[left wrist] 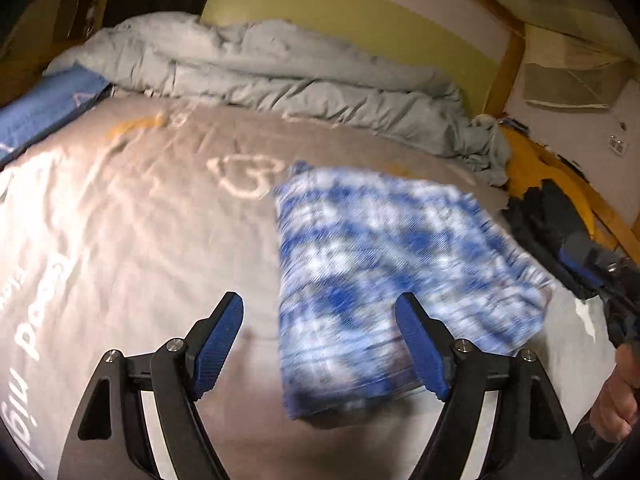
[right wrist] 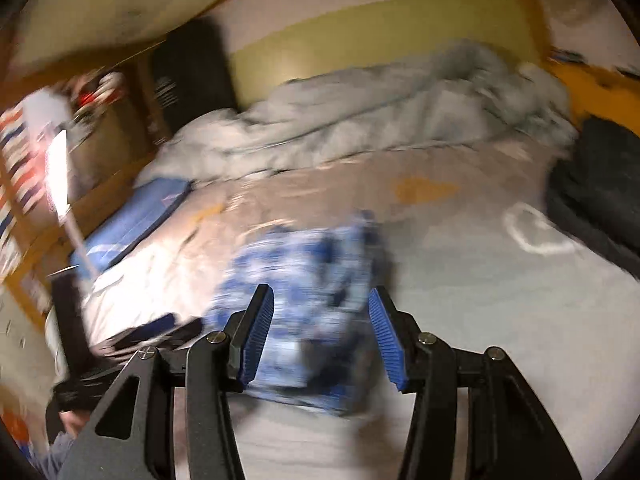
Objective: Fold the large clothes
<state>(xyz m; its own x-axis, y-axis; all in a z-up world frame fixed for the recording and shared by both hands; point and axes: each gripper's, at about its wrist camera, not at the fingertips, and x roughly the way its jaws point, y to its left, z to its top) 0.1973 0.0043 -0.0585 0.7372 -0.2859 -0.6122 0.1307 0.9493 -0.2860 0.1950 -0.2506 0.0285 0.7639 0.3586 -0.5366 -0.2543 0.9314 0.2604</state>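
Note:
A blue-and-white tie-dye garment [left wrist: 384,280] lies folded into a rough rectangle on the grey printed bed sheet [left wrist: 140,220]. My left gripper [left wrist: 320,320] hovers over its near left part with jaws wide open and nothing pinched; the right finger [left wrist: 420,344] overlaps the cloth. In the right wrist view the same garment [right wrist: 304,280] shows blurred between and beyond my right gripper [right wrist: 320,320]. Its pads stand apart and do not press the cloth. The right gripper [left wrist: 580,256] also appears at the right edge of the left wrist view, held by a hand [left wrist: 616,400].
A crumpled grey duvet [left wrist: 280,64] fills the head of the bed. A blue cushion [left wrist: 48,104] lies at the far left, and dark clothes [right wrist: 600,184] are heaped at the right edge. A yellow wooden bed frame [left wrist: 508,64] and shelves [right wrist: 24,184] border the bed.

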